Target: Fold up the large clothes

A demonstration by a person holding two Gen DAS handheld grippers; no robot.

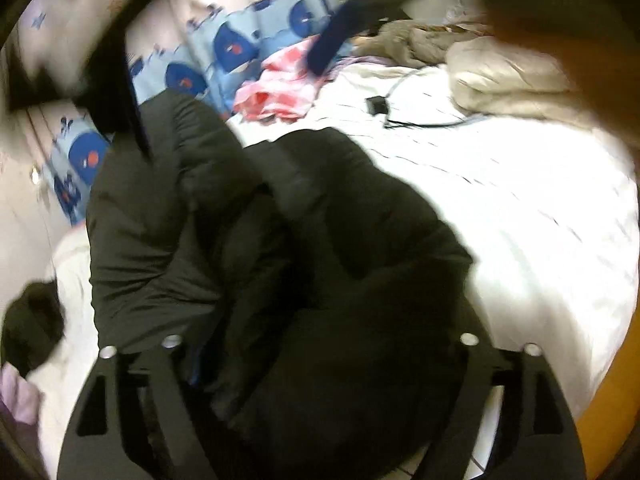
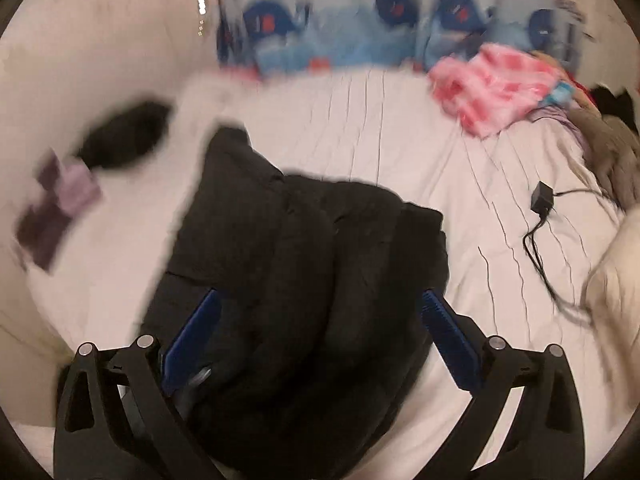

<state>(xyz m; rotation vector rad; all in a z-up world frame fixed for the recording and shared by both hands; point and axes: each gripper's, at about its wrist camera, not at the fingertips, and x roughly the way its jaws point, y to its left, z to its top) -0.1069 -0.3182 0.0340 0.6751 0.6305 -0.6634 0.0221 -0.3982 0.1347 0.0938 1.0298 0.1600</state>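
Two grippers, left gripper [image 1: 320, 360] and right gripper [image 2: 320, 320], hung over the black padded jacket [image 2: 296, 248] bunched on the white bed [image 2: 380, 128]; we saw both sets of fingers spread wide, gripping nothing. We judged it soft, bulky, slippery; best pinched at hem corners.

A pink cloth [image 2: 496, 88] and black charger [image 2: 542, 197] lie on the white bedsheet [image 2: 380, 136].
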